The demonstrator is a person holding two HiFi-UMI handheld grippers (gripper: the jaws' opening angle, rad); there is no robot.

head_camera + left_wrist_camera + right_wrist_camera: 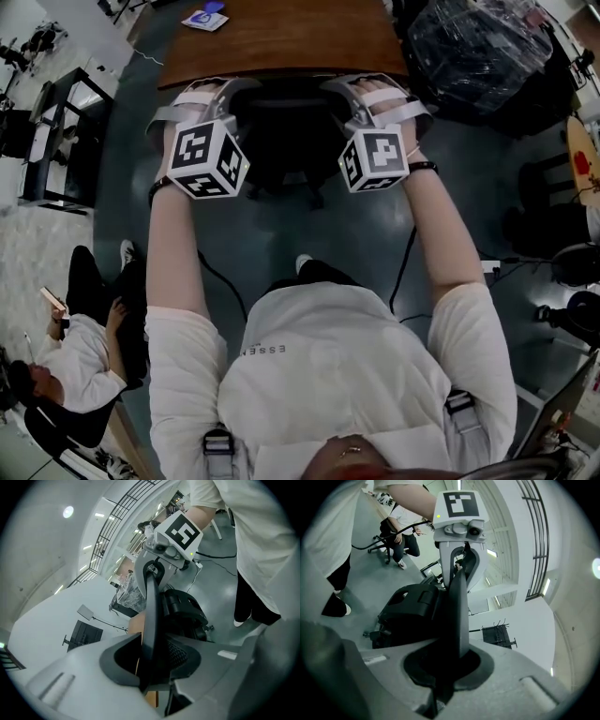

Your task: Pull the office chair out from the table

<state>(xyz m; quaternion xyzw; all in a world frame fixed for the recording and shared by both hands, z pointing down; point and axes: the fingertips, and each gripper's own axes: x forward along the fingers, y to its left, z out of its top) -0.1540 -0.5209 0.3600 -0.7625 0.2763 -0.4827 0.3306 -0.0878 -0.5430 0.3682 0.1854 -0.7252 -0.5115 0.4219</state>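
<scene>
My left tongs (217, 89) and right tongs (373, 86) are both clenched on the top rim of the office chair (286, 131), one at each upper corner of its back. In the left gripper view the thin dark edge of the backrest (151, 616) runs straight between the left tongs (151, 667), and the right tongs show across the rim. In the right gripper view the same edge (458, 606) is pinched in the right tongs (446, 670).

The chair stands just beside the near edge of the brown surface (281, 42), its back towards me and its base (281, 192) on the grey floor (319, 230). Between the base and my shoe (303, 263) the floor is open, though a black cable (403, 267) trails across it on my right. A wrapped black bundle (478, 47) stands by the surface's right corner. A black rack (56, 131) and a seated person (75, 356) are on my left, well apart from the chair.
</scene>
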